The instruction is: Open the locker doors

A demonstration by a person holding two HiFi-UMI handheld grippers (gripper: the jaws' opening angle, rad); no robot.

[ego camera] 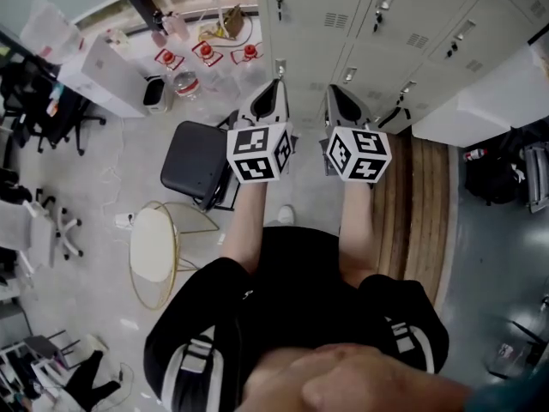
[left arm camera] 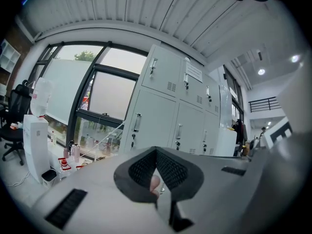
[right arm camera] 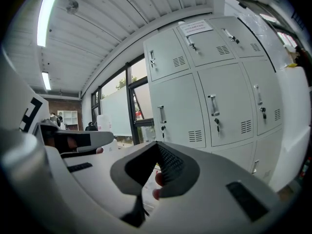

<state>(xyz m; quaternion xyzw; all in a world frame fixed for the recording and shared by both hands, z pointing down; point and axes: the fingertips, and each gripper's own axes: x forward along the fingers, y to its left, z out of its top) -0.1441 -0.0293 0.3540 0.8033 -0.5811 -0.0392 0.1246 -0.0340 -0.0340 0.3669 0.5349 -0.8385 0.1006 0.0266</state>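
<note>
Both my grippers are out in front of me, side by side, pointing roughly level at the lockers [ego camera: 377,33]. The left gripper [left arm camera: 156,152] is closed, with its pads meeting at the tips. Same deal with the right gripper [right arm camera: 157,147], jaws together. Neither one touches the lockers, and there's open floor between them and the doors. The lockers are a pale grey bank, stacked in rows. Every door I can see is closed, each with an upright handle [right arm camera: 212,105]. In the left gripper view they stand just right of a big window [left arm camera: 105,94]. From my head view, a black chair [ego camera: 193,157] is just left of the left gripper, a round white table [ego camera: 153,245] is nearer me, and a wooden strip [ego camera: 420,196] runs along the foot of the lockers on my right.
</note>
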